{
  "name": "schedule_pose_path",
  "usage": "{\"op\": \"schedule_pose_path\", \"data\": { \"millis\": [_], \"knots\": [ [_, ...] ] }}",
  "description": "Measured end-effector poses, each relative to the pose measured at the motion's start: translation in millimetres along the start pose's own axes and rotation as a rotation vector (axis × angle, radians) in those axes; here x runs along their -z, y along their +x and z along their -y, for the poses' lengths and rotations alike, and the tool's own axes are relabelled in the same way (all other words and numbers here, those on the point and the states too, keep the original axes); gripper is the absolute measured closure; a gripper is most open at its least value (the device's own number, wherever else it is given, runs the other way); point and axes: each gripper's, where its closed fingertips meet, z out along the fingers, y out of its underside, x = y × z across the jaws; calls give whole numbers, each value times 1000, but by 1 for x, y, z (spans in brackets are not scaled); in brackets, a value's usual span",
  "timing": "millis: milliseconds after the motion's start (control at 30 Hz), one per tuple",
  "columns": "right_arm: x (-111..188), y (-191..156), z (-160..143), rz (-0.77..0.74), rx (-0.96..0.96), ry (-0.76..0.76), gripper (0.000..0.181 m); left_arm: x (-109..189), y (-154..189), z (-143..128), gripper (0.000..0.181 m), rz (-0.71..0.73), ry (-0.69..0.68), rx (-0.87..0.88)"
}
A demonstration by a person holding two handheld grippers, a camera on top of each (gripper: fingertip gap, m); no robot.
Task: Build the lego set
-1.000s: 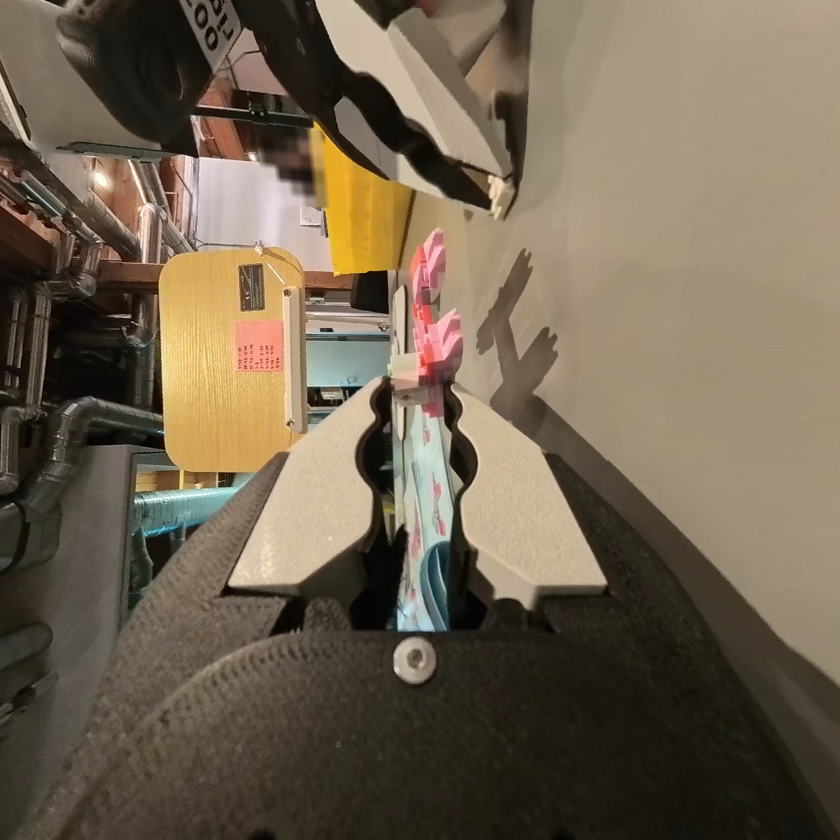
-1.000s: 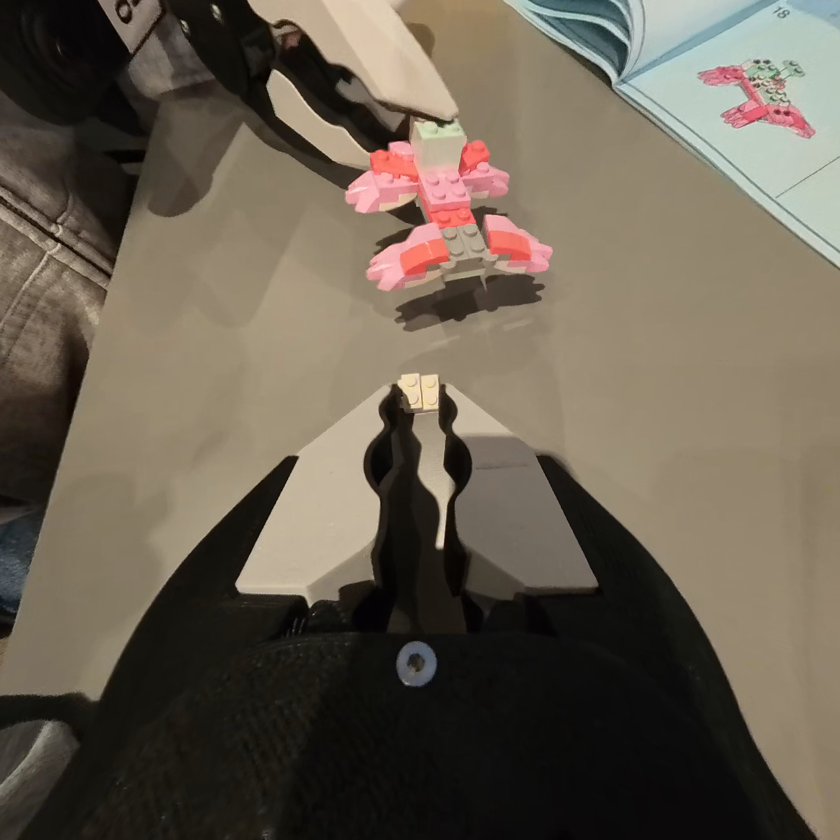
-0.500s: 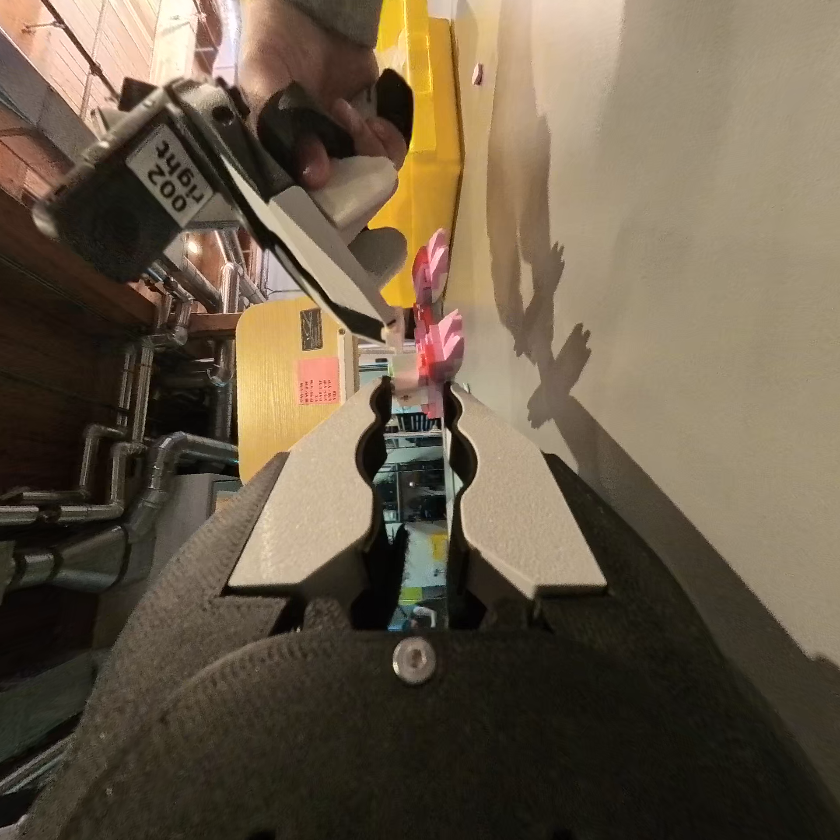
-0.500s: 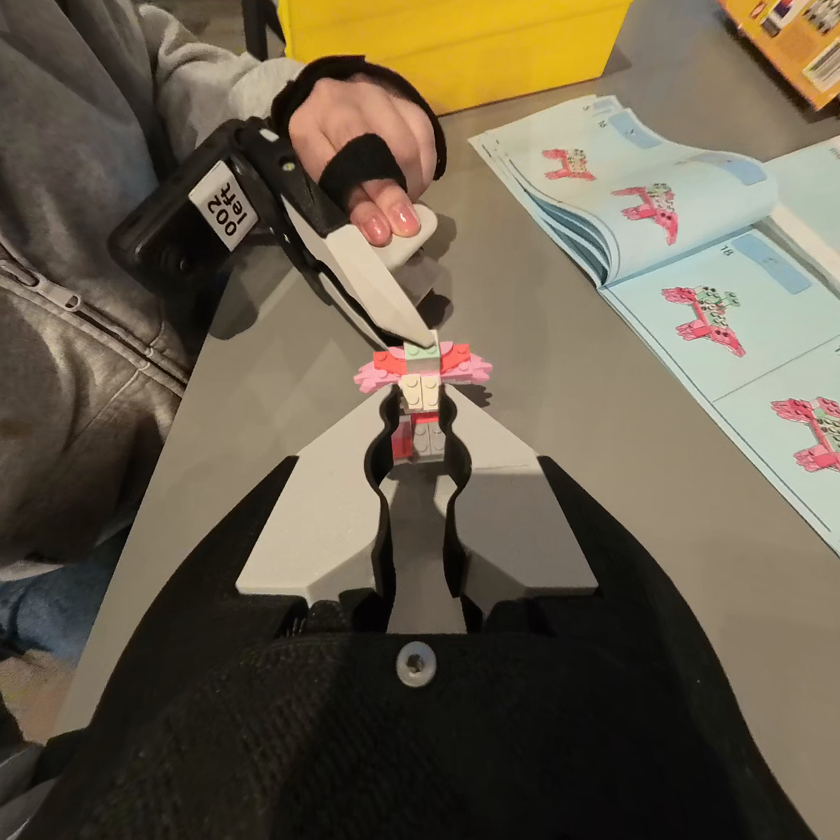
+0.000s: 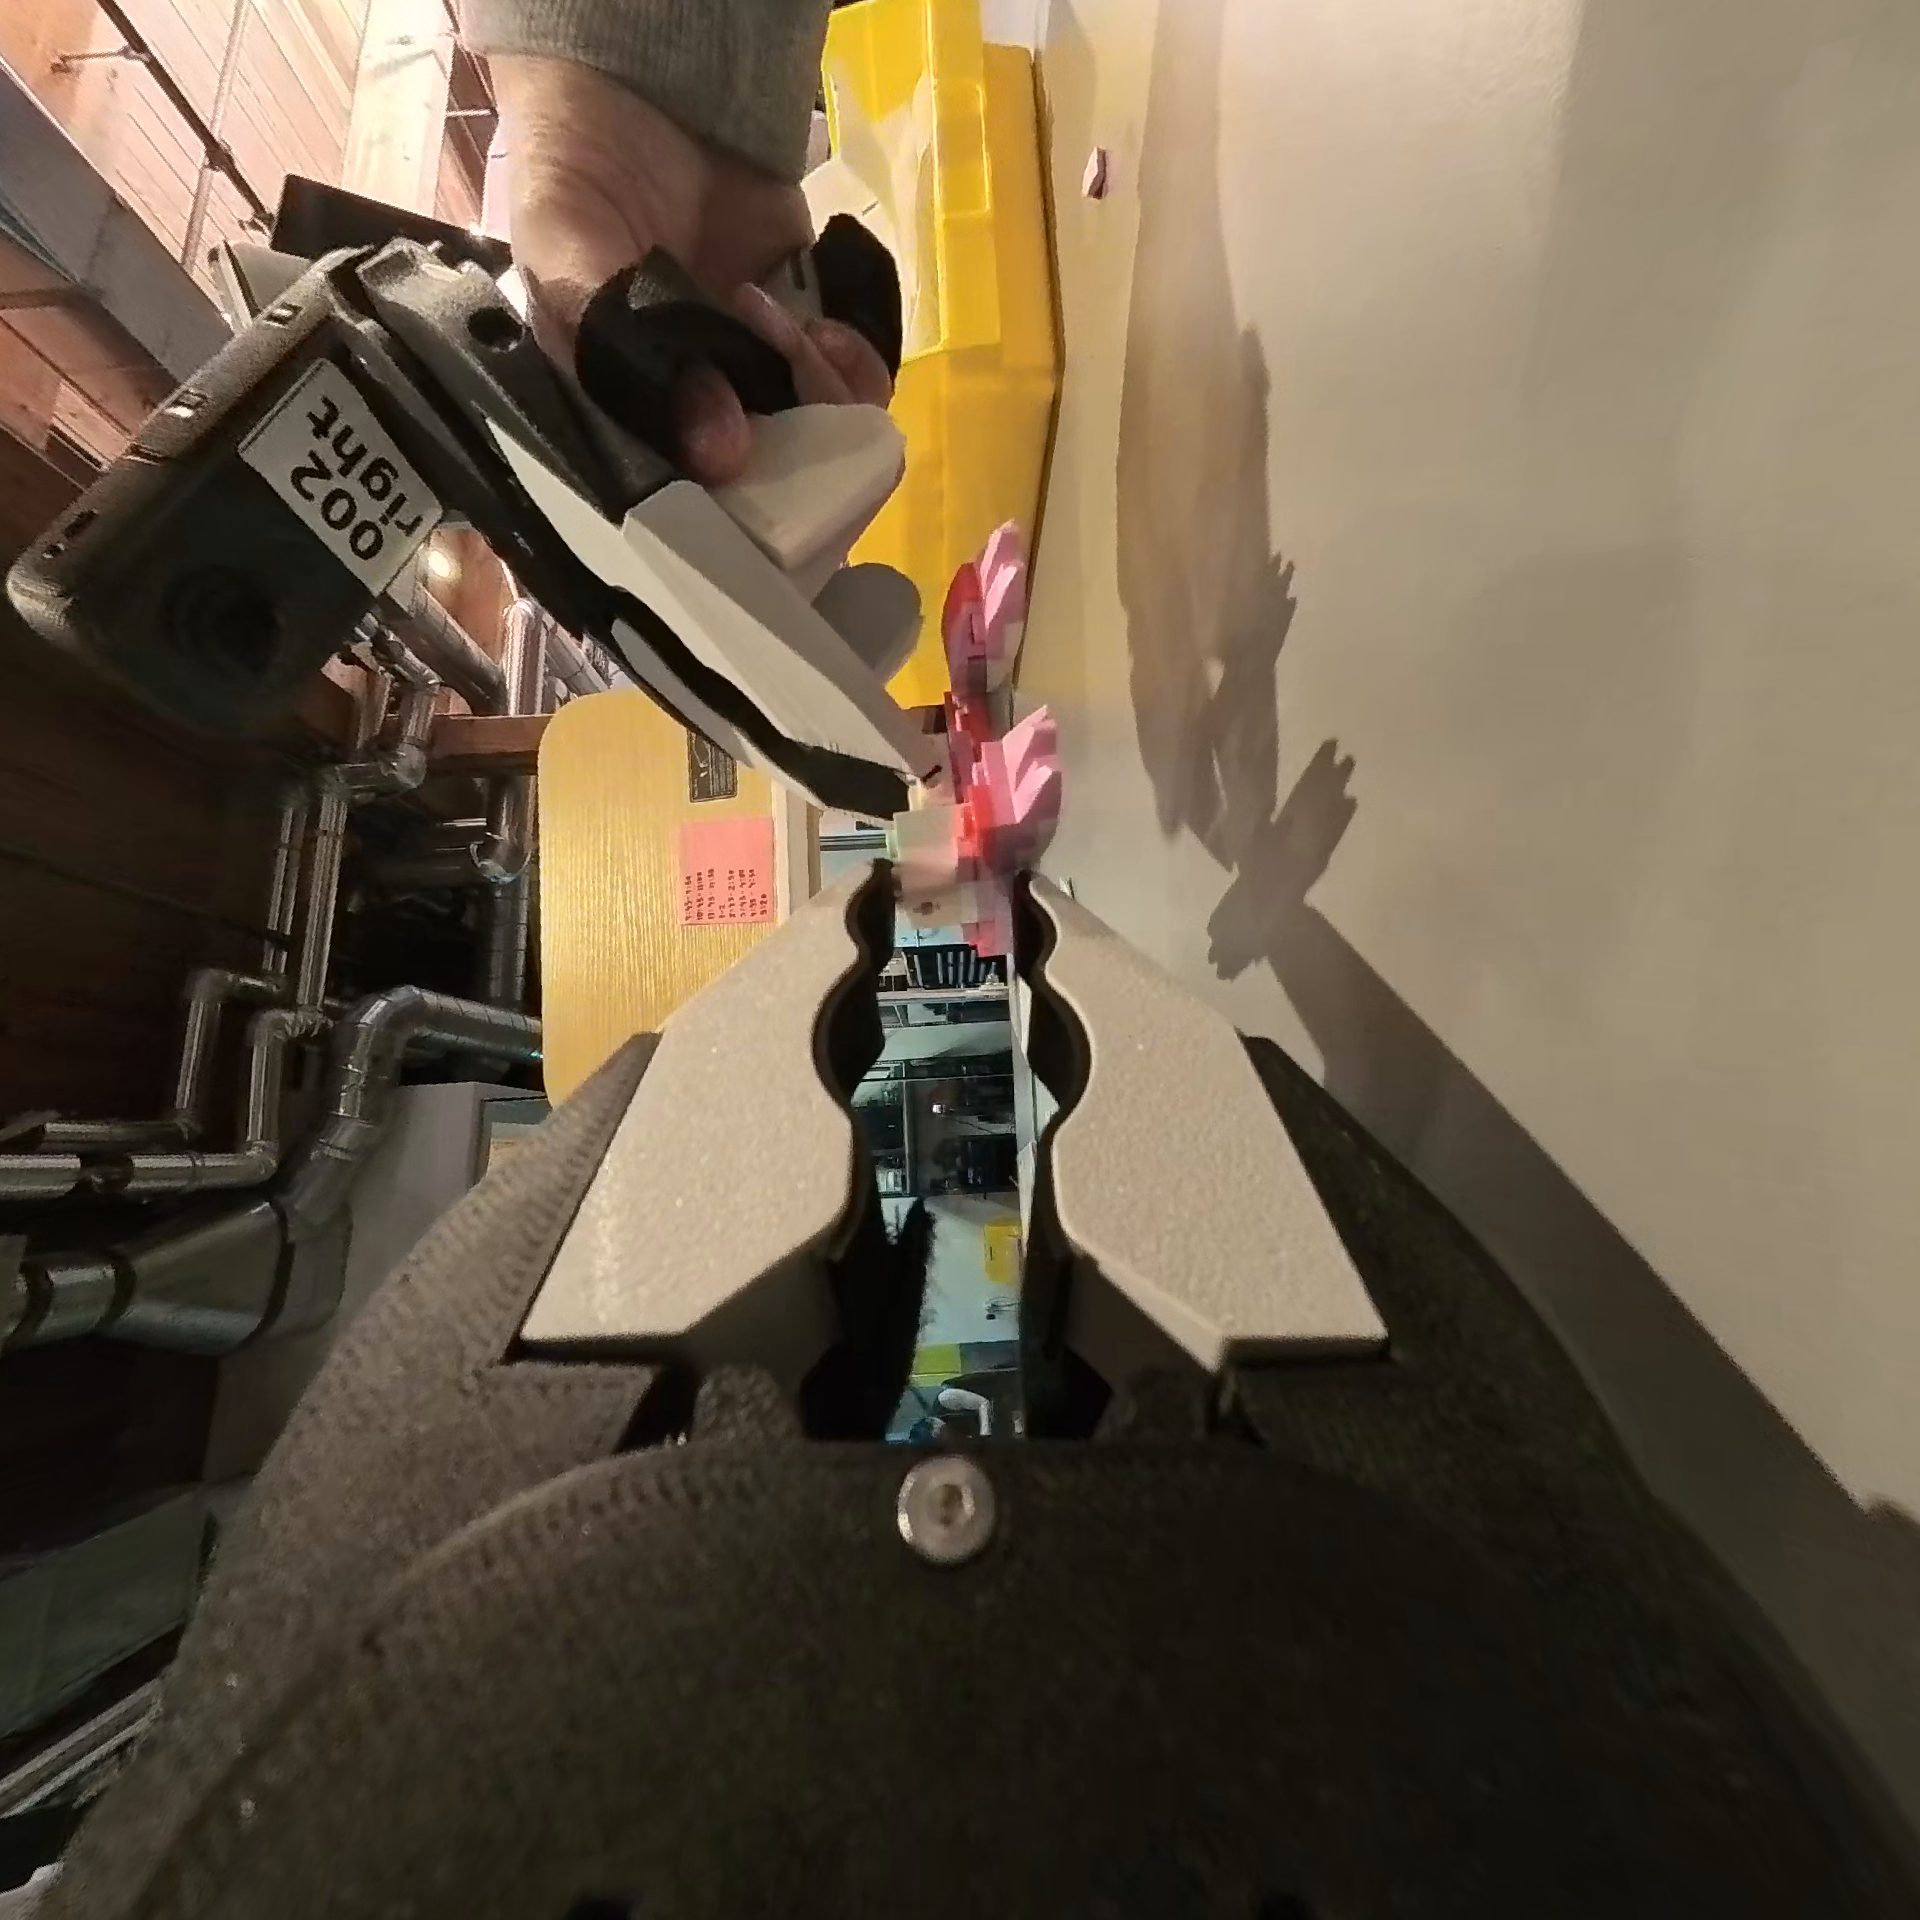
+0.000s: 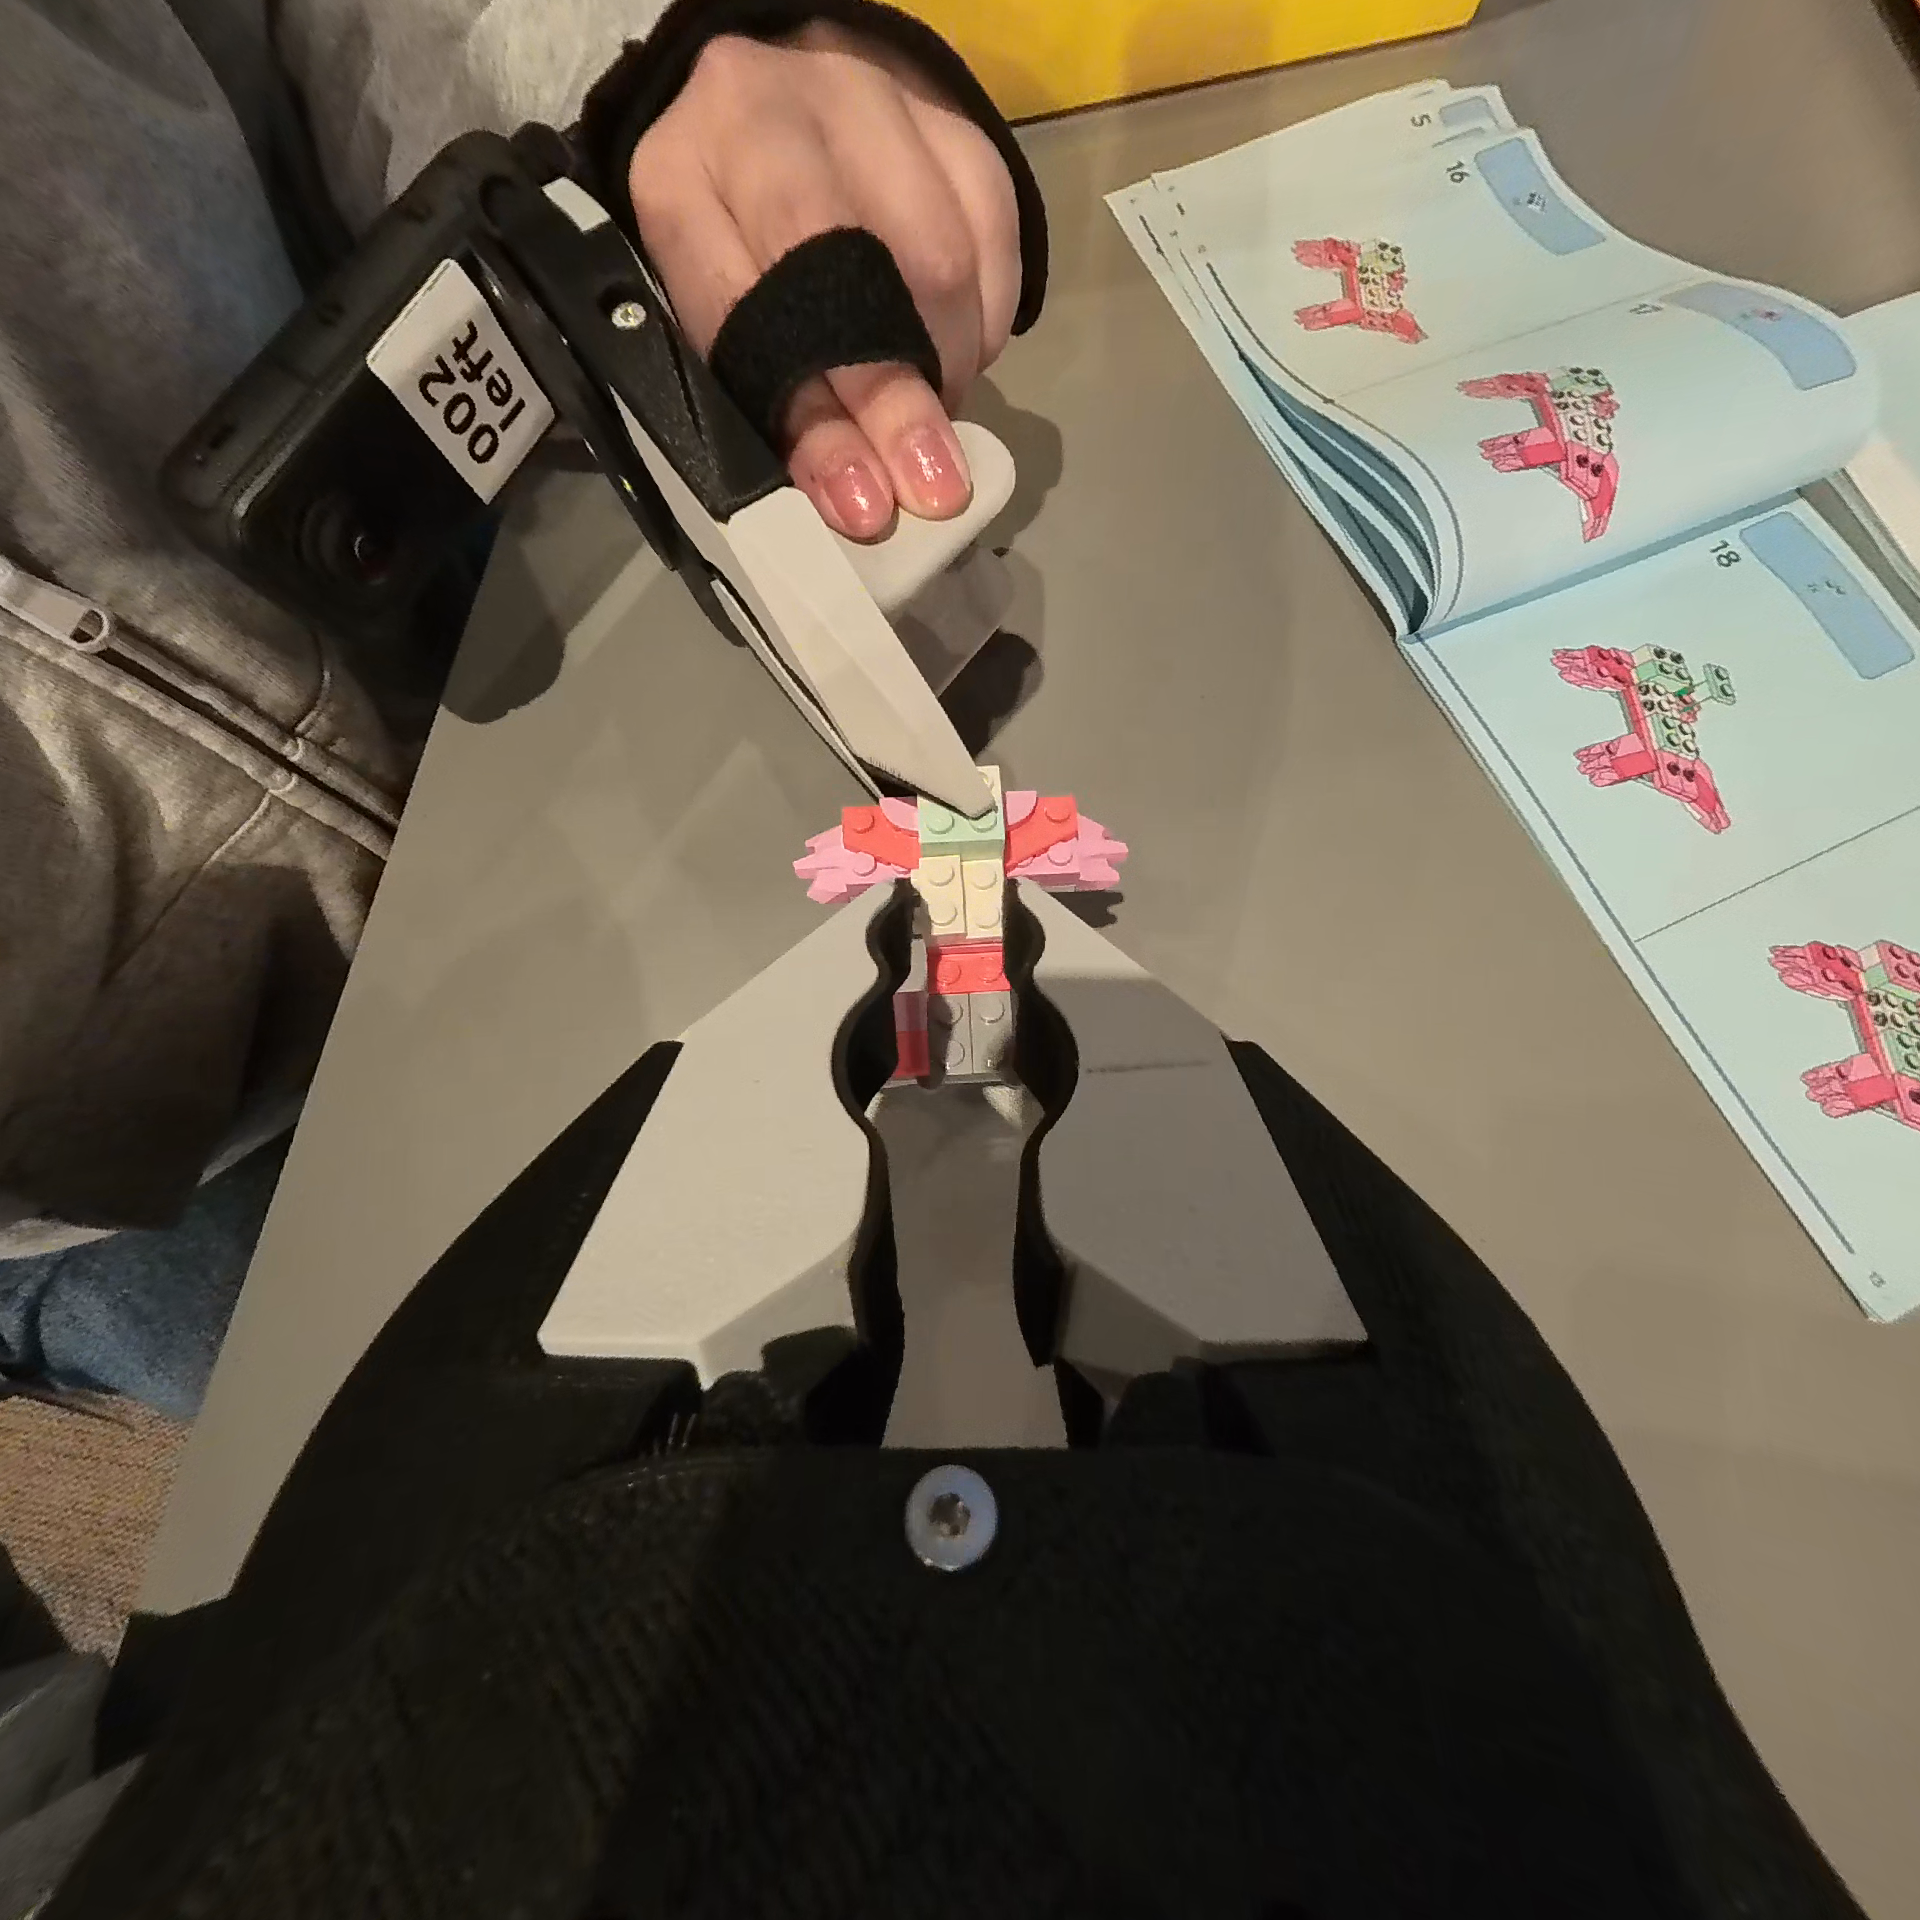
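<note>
Now, in the left wrist view, the left claw [image 5: 956, 894] is pinching the pale green end of the pink and red lego model [image 5: 997, 790], its two grey fingers [image 5: 727, 1122] closing on the block from either side. That model is sitting flat against the grey table [image 5: 1507, 623], which is running up the right of this tilted view. Coming in from the upper left, the right claw [image 5: 914, 774] is touching the top of the model with its tips, a hand [image 5: 665, 239] wrapping its grip. Behind, a yellow bin [image 5: 966, 312] is standing on the table.

Over in the right wrist view, the right claw [image 6: 961, 914] is pinching a cream brick [image 6: 961, 883] at its tips, holding it on the model's [image 6: 961, 862] back, just behind the green block. The left claw [image 6: 961, 805] is reaching down from the upper left, gripping that green end, with the person's left hand [image 6: 831, 208] holding it. To the right, an open instruction booklet [image 6: 1662, 623] is lying on the table [image 6: 623, 779], well apart from the model.
</note>
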Motion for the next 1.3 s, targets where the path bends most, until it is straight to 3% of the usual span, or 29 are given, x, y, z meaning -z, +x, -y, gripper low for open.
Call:
{"op": "schedule_pose_path", "data": {
  "millis": [233, 400, 700, 967, 1200, 1300],
  "knots": [
    [-1, 2, 1, -7, -6, 9, 158, 0, -1, 2, 159, 3, 7, 6],
    [9, 0, 9, -99, 39, 63, 134, -2, 2, -4, 159, -13, -17, 21],
    [0, 10, -6, -733, 594, -221, 116, -5, 4, -12, 159, -41, -55, 67],
    [-13, 28, -13, -967, 819, -409, 128, -5, 4, -14, 159, -47, -64, 86],
    [-15, 35, -12, -1031, 815, -429, 145, -6, 3, -16, 159, -53, -69, 110],
    [-13, 36, -8, -1081, 870, -452, 161, -4, 5, -14, 159, -68, -63, 111]
  ]
}}
